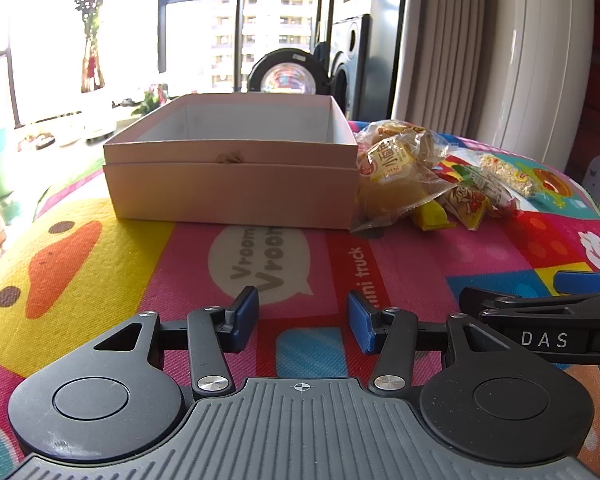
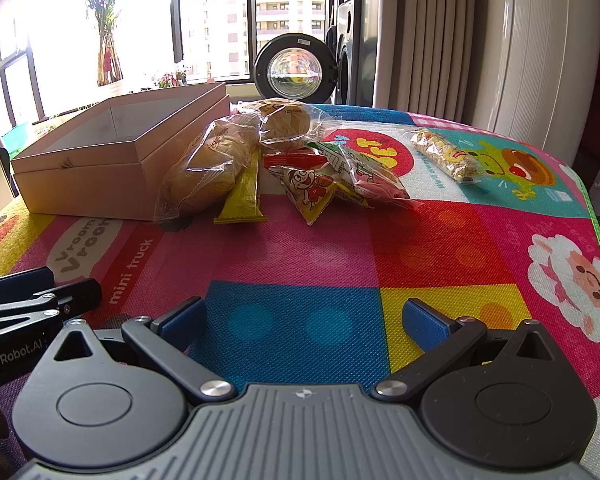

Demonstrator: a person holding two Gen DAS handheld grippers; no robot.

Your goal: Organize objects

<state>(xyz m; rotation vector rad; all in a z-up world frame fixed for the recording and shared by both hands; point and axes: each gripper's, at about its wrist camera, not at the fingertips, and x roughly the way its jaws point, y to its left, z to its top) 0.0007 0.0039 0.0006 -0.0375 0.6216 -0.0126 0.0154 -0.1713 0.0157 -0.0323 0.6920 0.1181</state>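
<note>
An empty pink cardboard box [image 1: 232,188] [image 2: 100,152] stands on the colourful play mat [image 1: 100,264] [image 2: 420,248]. To its right lies a heap of snacks: bagged buns [image 1: 396,168] [image 2: 216,160], a yellow bar [image 2: 242,196], a cartoon packet [image 2: 308,192], a green and red packet [image 2: 364,176] and a cereal bar [image 1: 508,174] [image 2: 446,154]. My left gripper [image 1: 303,318] hovers low over the mat in front of the box, open and empty. My right gripper [image 2: 305,322] is open wide and empty, well short of the snacks.
Each gripper shows at the other view's edge: right gripper [image 1: 556,320], left gripper [image 2: 28,300]. The mat ends at the right edge [image 2: 596,208]. Behind are windows, a plant [image 2: 106,32], a washing machine [image 2: 296,70] and curtains [image 2: 440,36].
</note>
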